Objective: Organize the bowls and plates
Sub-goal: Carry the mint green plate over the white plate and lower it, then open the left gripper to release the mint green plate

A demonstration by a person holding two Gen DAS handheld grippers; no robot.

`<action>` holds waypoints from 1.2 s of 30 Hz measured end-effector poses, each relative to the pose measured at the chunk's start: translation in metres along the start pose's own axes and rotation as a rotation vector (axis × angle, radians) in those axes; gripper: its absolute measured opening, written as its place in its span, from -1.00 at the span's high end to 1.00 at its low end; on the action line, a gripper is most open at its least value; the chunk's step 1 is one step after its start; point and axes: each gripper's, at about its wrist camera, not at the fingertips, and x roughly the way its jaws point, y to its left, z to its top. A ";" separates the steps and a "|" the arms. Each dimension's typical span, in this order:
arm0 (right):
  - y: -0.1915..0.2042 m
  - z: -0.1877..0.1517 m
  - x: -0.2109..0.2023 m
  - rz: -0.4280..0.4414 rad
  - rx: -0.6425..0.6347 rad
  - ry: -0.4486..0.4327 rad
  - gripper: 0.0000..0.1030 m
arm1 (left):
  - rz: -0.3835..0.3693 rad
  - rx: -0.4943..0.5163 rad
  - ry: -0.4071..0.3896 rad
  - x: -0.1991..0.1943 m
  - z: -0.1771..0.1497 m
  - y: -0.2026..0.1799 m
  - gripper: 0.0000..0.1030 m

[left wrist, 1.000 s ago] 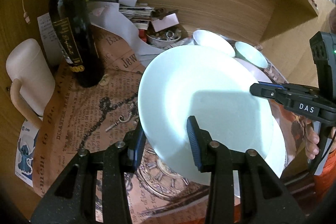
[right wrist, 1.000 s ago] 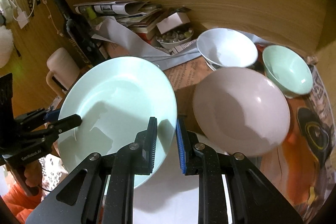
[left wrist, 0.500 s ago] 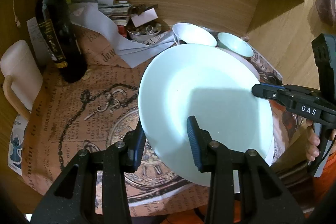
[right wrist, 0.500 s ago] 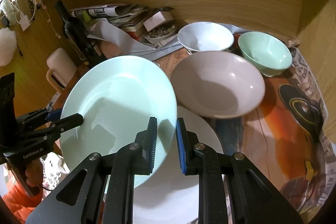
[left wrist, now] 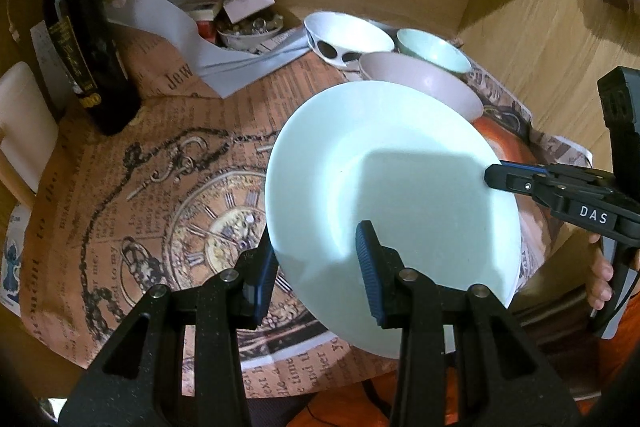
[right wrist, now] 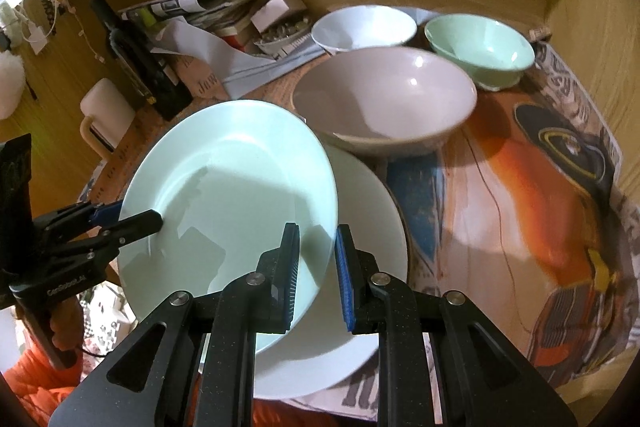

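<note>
Both the left gripper [left wrist: 316, 267] and right gripper [right wrist: 318, 275] clamped the mint plate's [right wrist: 232, 195] opposite rims, about to lower it squarely onto the near white plate [right wrist: 360, 307].

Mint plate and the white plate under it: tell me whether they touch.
Cannot tell. The right wrist view shows the mint plate, held tilted by both tongs, overlapping the white plate on the table, with neither contact nor gap plain at the lower edge.

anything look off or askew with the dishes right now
Only the pale green plate: it is tilted, clamped at opposite rims by the left gripper and right gripper, partly over the white plate lying flat. The three bowls behind sit upright. No chips or spills show.
</note>
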 end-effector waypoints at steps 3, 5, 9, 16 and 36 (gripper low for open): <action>-0.003 -0.005 0.001 0.000 0.011 0.008 0.67 | -0.002 0.007 0.012 0.004 -0.004 -0.003 0.25; -0.006 -0.007 0.001 0.003 0.021 0.014 0.67 | -0.001 0.014 0.017 0.006 -0.007 -0.006 0.25; -0.012 -0.012 0.004 0.010 0.041 0.037 0.67 | 0.006 0.032 0.029 0.011 -0.010 -0.011 0.25; -0.020 -0.015 0.005 0.004 0.048 0.056 0.67 | 0.020 0.055 0.040 0.019 -0.012 -0.019 0.25; -0.027 -0.023 -0.007 0.024 0.056 0.025 0.68 | 0.102 0.097 0.055 0.032 -0.012 -0.034 0.13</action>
